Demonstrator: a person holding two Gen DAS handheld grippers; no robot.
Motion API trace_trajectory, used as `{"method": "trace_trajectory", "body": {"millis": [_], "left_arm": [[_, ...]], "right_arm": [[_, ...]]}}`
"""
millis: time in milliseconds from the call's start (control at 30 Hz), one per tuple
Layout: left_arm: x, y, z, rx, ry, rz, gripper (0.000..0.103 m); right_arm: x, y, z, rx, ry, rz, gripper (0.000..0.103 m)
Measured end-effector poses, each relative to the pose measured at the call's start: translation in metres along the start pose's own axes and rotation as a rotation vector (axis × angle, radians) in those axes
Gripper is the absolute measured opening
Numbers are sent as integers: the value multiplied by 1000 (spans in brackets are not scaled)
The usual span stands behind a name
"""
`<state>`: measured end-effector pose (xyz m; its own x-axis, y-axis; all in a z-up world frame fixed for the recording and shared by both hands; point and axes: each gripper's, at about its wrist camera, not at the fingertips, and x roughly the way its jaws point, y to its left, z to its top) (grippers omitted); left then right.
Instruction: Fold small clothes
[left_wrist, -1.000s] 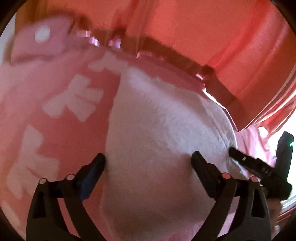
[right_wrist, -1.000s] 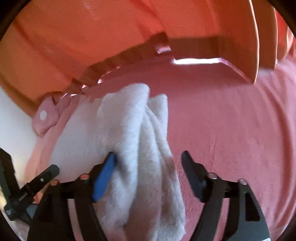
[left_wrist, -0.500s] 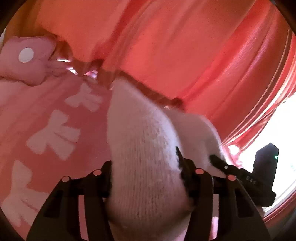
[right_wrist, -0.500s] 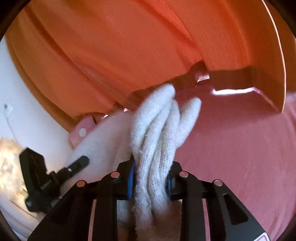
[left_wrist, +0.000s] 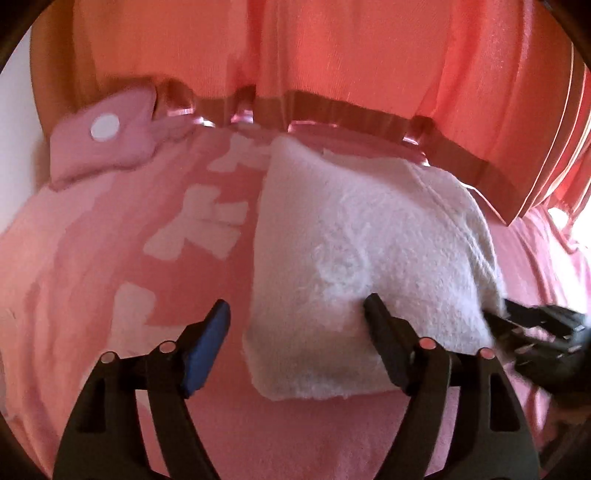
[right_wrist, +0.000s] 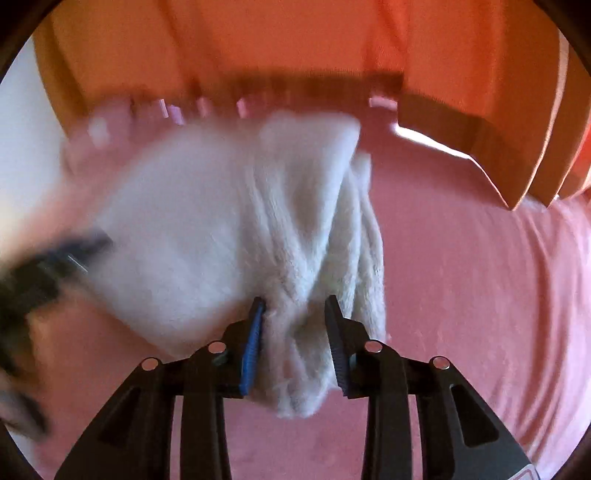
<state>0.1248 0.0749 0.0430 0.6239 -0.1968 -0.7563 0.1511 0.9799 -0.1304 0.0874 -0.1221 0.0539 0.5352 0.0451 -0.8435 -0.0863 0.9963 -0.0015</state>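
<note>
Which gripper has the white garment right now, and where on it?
The right gripper pinches the white fuzzy garment at a bunched near edge. The left gripper is open, holding nothing, its fingers astride the garment's near corner.

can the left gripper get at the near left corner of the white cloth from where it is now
Probably yes. The left gripper is open, the white cloth corner lies between its fingers, and nothing covers it.

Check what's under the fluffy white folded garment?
The fluffy white folded garment lies on a pink bedspread with pale bow shapes, which shows on its left and in front. Whatever sits directly beneath is covered.
</note>
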Motion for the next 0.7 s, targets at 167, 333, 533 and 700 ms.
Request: {"method": "trace_trajectory", "body": {"millis": [167,333,533,700], "left_arm": [[-28,4,-5,-49,-56,-49,72],[-47,-3,-37,2,-50,15,73],[-59,12,-37,-133,-138,-20,76],[-23,18,-32,-155,-35,74,80]], "right_arm": [[-46,-11,-3,104,-134,80,31],[-74,0,-27,104,-213,107,31],[-58,13,-23,75,-186,110,31],[-26,11,-18,41,-111,-53,28]]}}
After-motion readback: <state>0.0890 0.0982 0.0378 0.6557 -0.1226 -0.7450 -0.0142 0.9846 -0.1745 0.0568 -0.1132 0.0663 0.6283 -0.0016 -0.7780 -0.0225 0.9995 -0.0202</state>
